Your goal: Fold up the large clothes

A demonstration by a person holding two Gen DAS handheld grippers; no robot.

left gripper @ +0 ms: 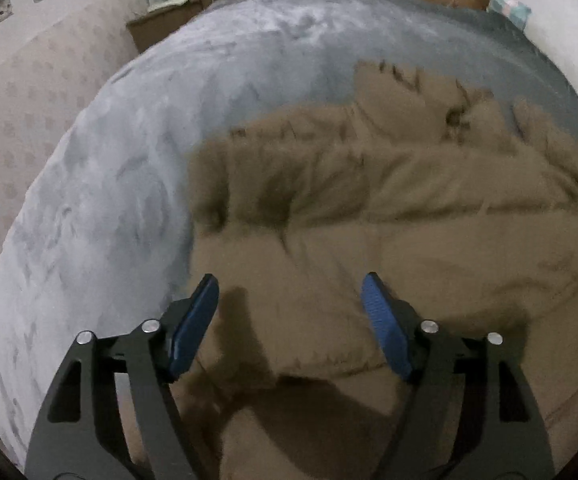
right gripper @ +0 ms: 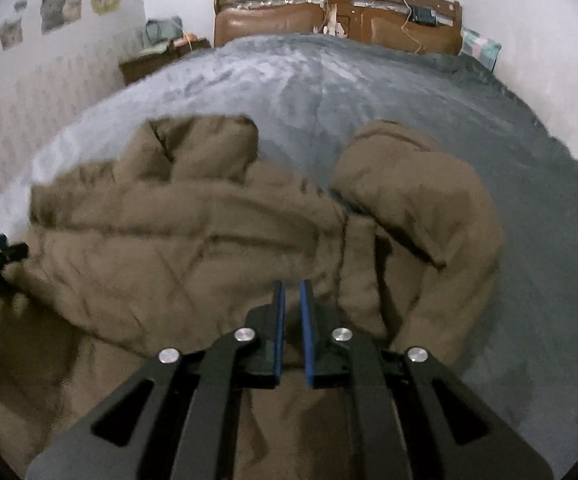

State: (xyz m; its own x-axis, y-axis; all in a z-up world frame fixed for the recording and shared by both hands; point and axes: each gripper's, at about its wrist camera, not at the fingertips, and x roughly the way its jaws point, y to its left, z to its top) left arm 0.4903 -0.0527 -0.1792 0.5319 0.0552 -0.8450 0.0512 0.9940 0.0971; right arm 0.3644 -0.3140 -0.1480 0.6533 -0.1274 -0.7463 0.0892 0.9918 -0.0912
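A brown quilted jacket [right gripper: 217, 240] lies rumpled on a grey blanket [right gripper: 309, 80], below a wooden headboard [right gripper: 329, 20] and nightstand [left gripper: 161, 28]. The left gripper [left gripper: 291, 280] hangs spread wide over it; the right gripper [right gripper: 292, 284] is nearly closed, holding nothing.

Each hand-held gripper [left gripper: 291, 284]: black linkage arms, silver rivets, blue ribbed pads [right gripper: 280, 320].

A plain tan-brown quilted jacket [right gripper: 193, 248] is lying on a mottled grey-blue blanket [right gripper: 309, 80], beside wallpaper [left gripper: 29, 120] showing pale repeating motifs.
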